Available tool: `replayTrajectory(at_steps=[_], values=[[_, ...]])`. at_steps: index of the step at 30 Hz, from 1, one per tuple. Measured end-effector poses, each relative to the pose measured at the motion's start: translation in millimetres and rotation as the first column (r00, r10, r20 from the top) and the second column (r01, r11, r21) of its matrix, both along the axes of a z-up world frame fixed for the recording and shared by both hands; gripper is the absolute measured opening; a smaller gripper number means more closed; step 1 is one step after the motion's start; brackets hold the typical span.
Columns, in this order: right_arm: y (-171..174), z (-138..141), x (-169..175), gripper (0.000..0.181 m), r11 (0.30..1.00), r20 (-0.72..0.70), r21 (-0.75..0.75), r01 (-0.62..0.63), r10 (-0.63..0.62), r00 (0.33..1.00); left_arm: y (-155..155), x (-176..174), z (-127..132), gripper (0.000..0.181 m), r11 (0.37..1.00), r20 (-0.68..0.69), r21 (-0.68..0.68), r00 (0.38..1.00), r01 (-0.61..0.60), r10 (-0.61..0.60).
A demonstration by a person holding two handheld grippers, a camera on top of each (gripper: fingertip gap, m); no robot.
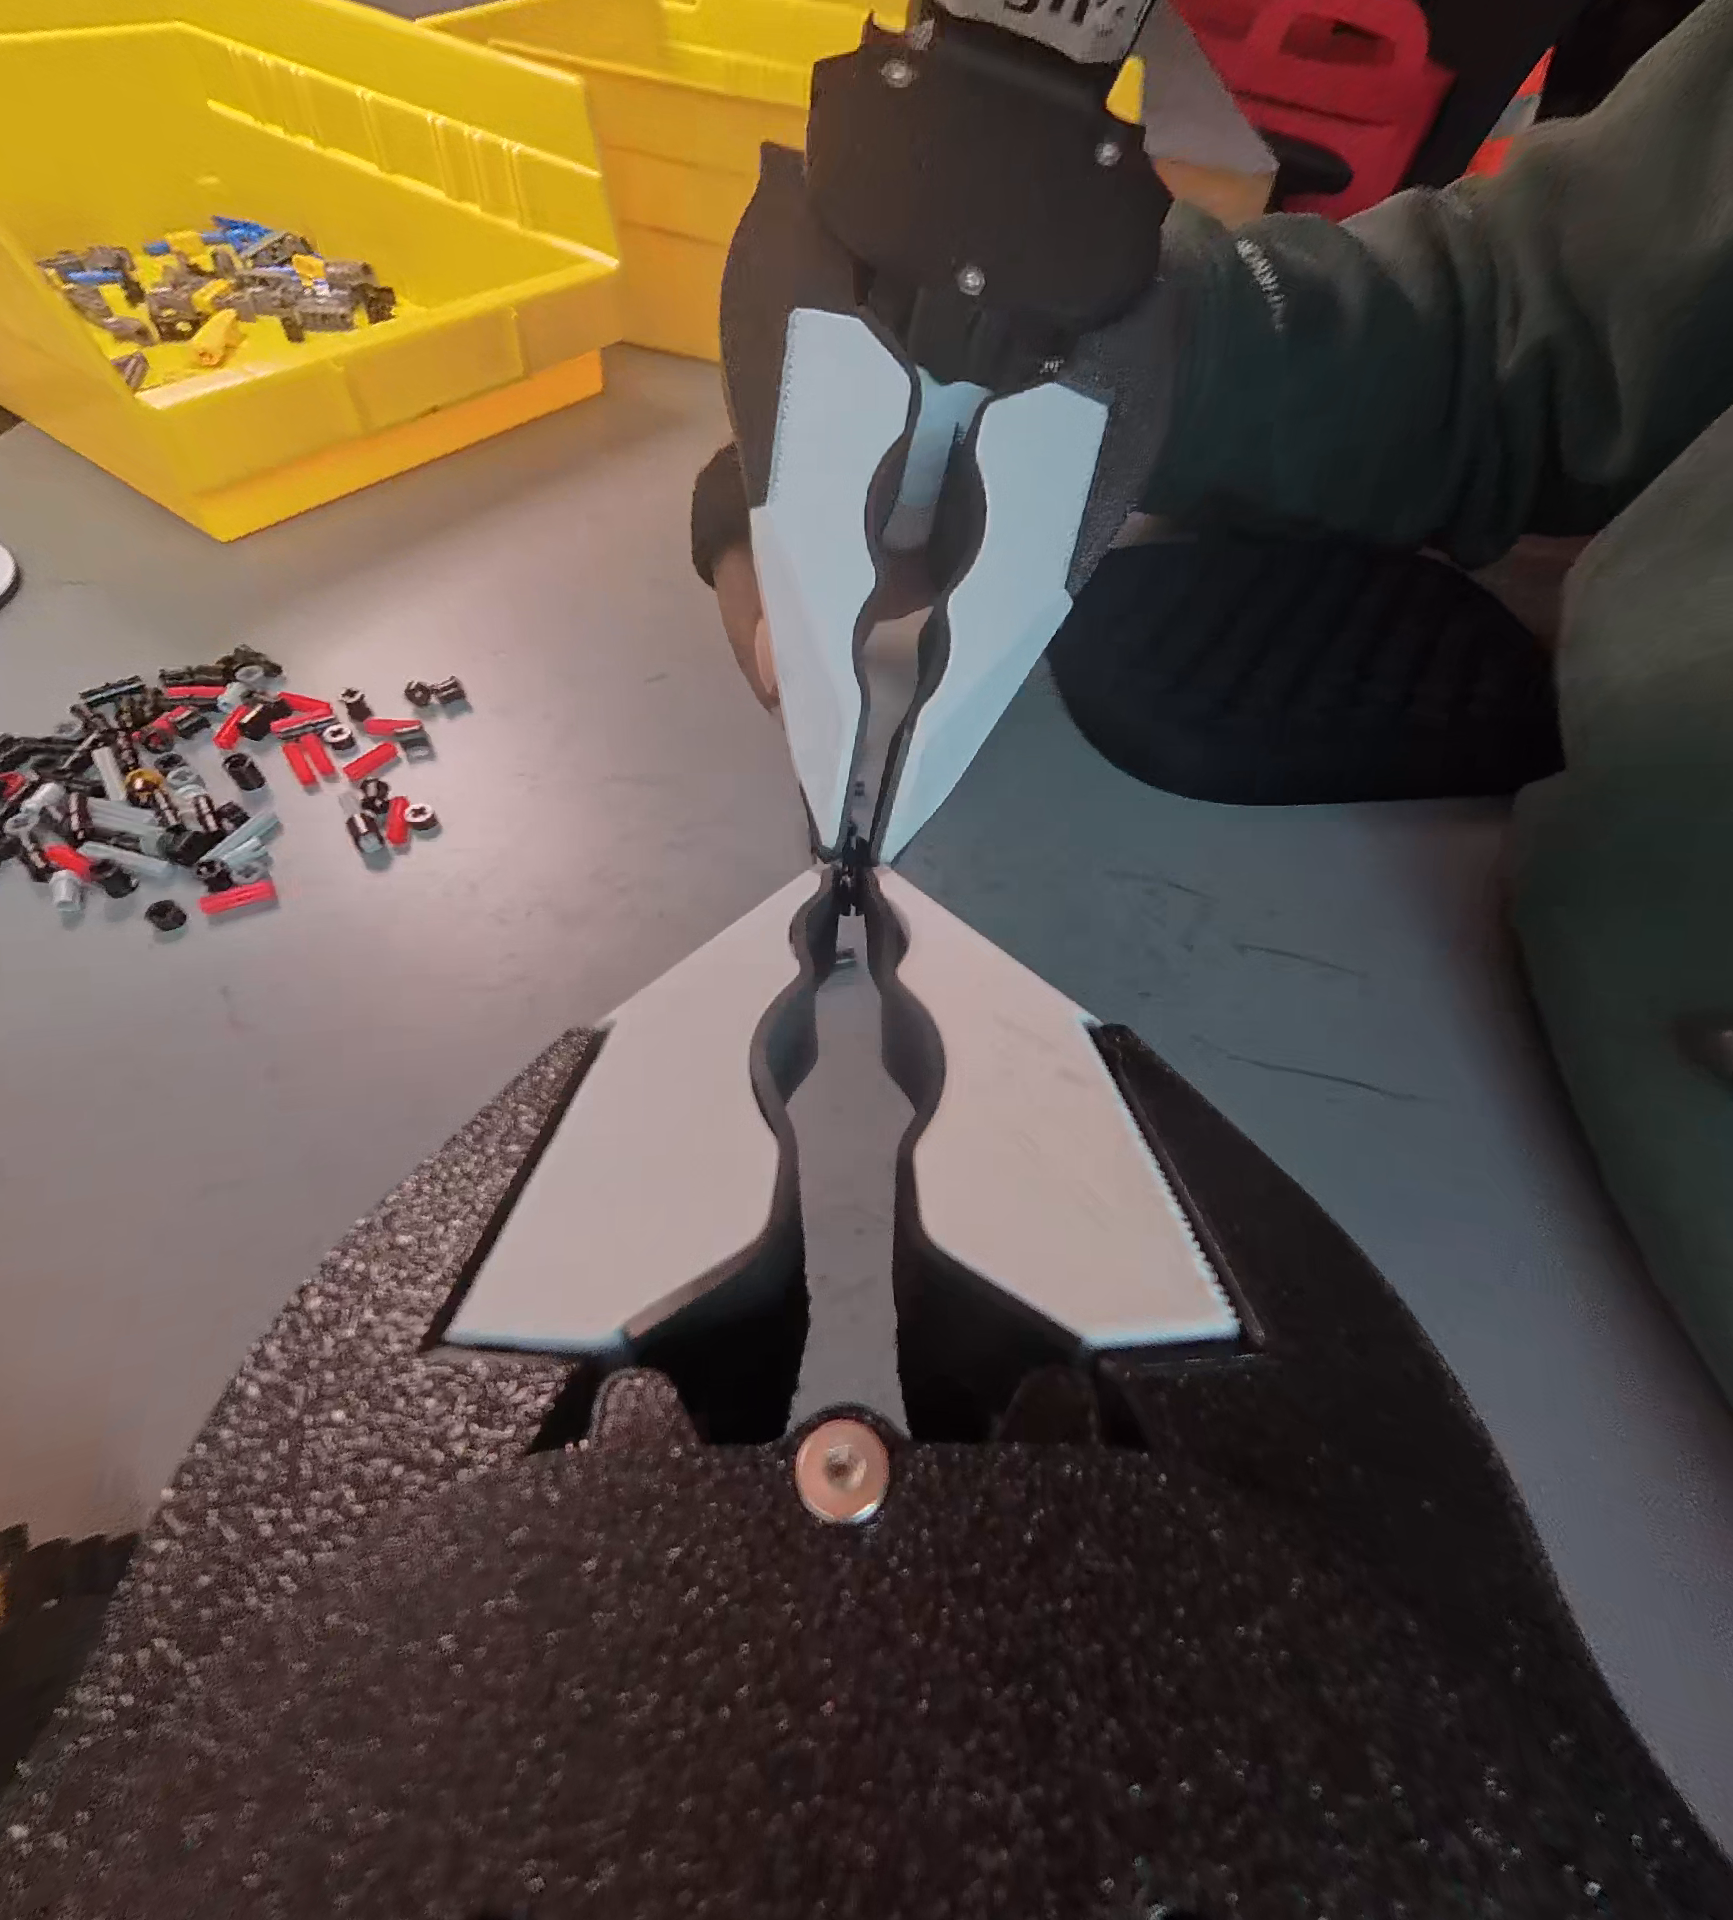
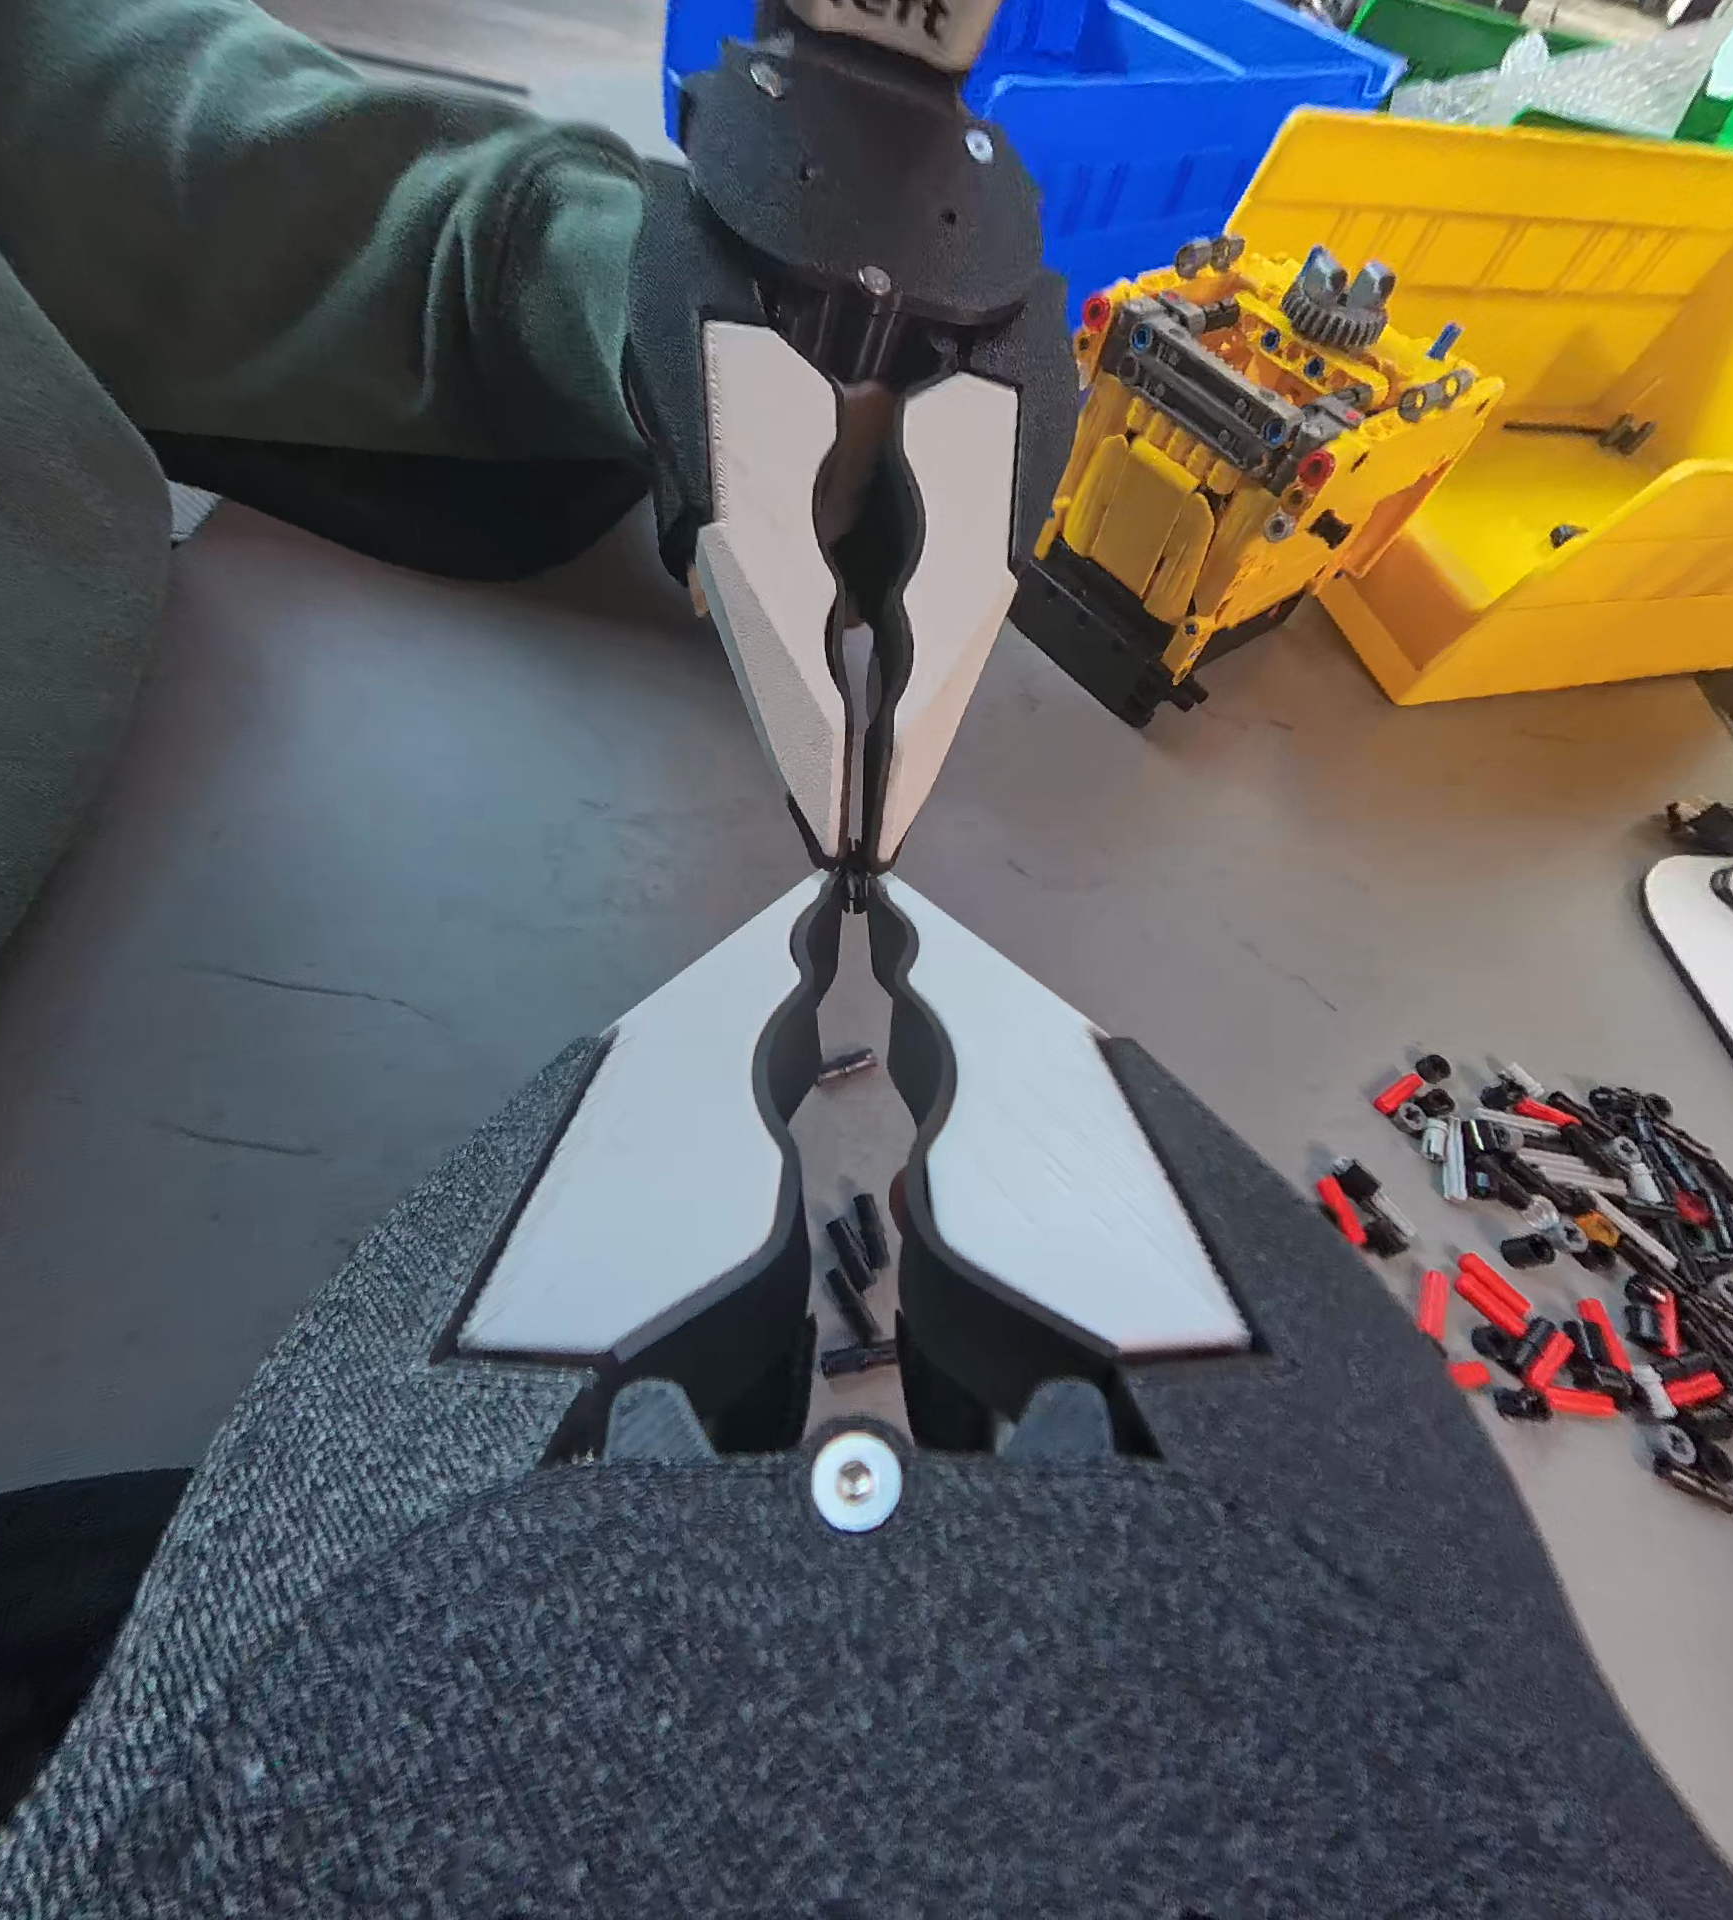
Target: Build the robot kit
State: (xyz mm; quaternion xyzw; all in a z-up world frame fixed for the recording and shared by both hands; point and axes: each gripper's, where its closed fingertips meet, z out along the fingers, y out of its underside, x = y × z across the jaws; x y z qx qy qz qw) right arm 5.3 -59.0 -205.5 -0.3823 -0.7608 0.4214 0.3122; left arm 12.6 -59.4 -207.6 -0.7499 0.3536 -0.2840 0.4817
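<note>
My two grippers meet tip to tip above the grey table (image 1: pixel 529 1039). In the left wrist view my left gripper (image 1: pixel 846 896) comes from below, and my right gripper (image 1: pixel 849 844) comes from above, held by a gloved hand with a green sleeve. Both are shut on a tiny black pin piece (image 1: pixel 848 873) pinched between the meeting tips. In the right wrist view my right gripper (image 2: pixel 851 906) is below, my left gripper (image 2: pixel 851 850) above, and the black piece (image 2: pixel 854 881) sits between them. I cannot tell whether it is one part or two joined.
A pile of small black, red and grey parts (image 1: pixel 166 790) (image 2: pixel 1589 1247) lies on the table. Loose black pins (image 2: pixel 857 1268) lie under my right gripper. A yellow bin with parts (image 1: pixel 218 281), a yellow brick vehicle (image 2: pixel 1257 447), another yellow bin (image 2: pixel 1568 582) and a blue bin (image 2: pixel 1153 135) stand behind. My two grippers' fingertips are within a few centimetres of each other. The yellow brick vehicle (image 2: pixel 1257 447) is about equally far from each gripper, around 15 cm.
</note>
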Motion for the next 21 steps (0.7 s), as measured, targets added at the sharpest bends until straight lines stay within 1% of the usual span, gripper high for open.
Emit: replayTrajectory(at_steps=[3, 5, 7, 9, 12, 15, 17, 18, 19, 21], values=[[10, -26, -7, 0.004, 0.996, 0.105, 0.062, 0.061, -0.067, 0.992, 10, -8, -22, 0.004, 0.997, -0.154, -0.016, 0.986, -0.073, 0.070], [12, -42, -10, 0.004, 0.990, 0.167, 0.115, 0.076, -0.094, 0.981, 13, -11, -38, 0.003, 0.995, -0.273, -0.021, 0.958, -0.096, 0.087], [13, -51, -10, 0.004, 0.985, 0.200, 0.155, 0.075, -0.106, 0.974, 13, -11, -47, 0.003, 0.994, -0.338, -0.020, 0.937, -0.103, 0.090], [14, -54, -10, 0.005, 0.983, 0.213, 0.165, 0.080, -0.114, 0.970, 14, -12, -52, 0.003, 0.994, -0.367, -0.021, 0.926, -0.107, 0.092], [15, -55, -10, 0.007, 0.982, 0.216, 0.167, 0.084, -0.119, 0.969, 14, -13, -54, 0.004, 0.993, -0.374, -0.031, 0.923, -0.111, 0.091], [16, -51, -9, 0.012, 0.985, 0.208, 0.147, 0.090, -0.119, 0.971, 13, -14, -54, 0.010, 0.993, -0.371, -0.041, 0.924, -0.114, 0.091], [20, -40, -10, 0.017, 0.988, 0.170, 0.108, 0.107, -0.125, 0.978, 17, -18, -43, 0.017, 0.989, -0.326, -0.003, 0.936, -0.145, 0.136], [23, -28, -13, 0.018, 0.989, 0.121, 0.071, 0.127, -0.135, 0.983, 22, -20, -29, 0.020, 0.984, -0.274, 0.038, 0.946, -0.172, 0.176], [29, -13, -17, 0.020, 0.987, 0.052, 0.022, 0.160, -0.161, 0.986, 28, -25, -11, 0.024, 0.970, -0.204, 0.098, 0.950, -0.220, 0.236], [43, 18, -23, 0.023, 0.971, -0.072, -0.090, 0.222, -0.228, 0.971, 39, -41, 27, 0.032, 0.916, -0.040, 0.210, 0.933, -0.341, 0.357]])
